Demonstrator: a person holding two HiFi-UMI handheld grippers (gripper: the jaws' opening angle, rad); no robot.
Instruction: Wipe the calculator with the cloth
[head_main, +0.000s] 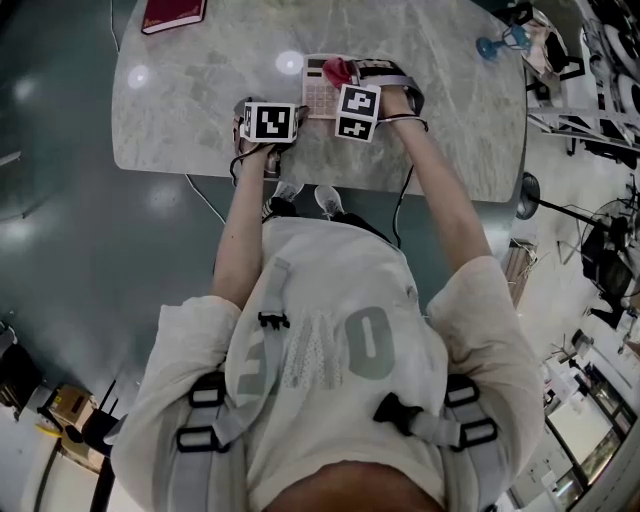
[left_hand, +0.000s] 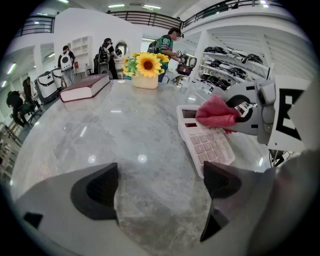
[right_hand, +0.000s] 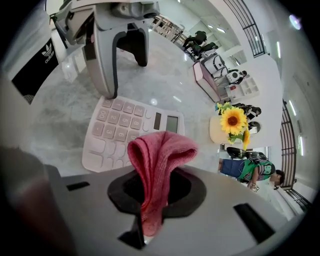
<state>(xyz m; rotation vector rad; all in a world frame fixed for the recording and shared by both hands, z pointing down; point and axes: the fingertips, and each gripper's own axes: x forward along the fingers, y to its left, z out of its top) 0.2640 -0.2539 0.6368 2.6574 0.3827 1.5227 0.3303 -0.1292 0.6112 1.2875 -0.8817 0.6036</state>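
Two tools over the desk (head_main: 200, 110). Right tool (right_hand: 148, 220) clamped tight on red cloth (right_hand: 157, 155), fold poised over calculator (right_hand: 125, 130), upper middle of head view. Calculator's long axis pointing away from the person, display at far end. Left tool (left_hand: 160, 185) spread wide, empty, just left of calculator's near end. Pot (left_hand: 145, 81) holding sunflowers, far back

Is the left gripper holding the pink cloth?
No, the left gripper is open over the bare table, while the pink cloth is pinched in the right gripper.
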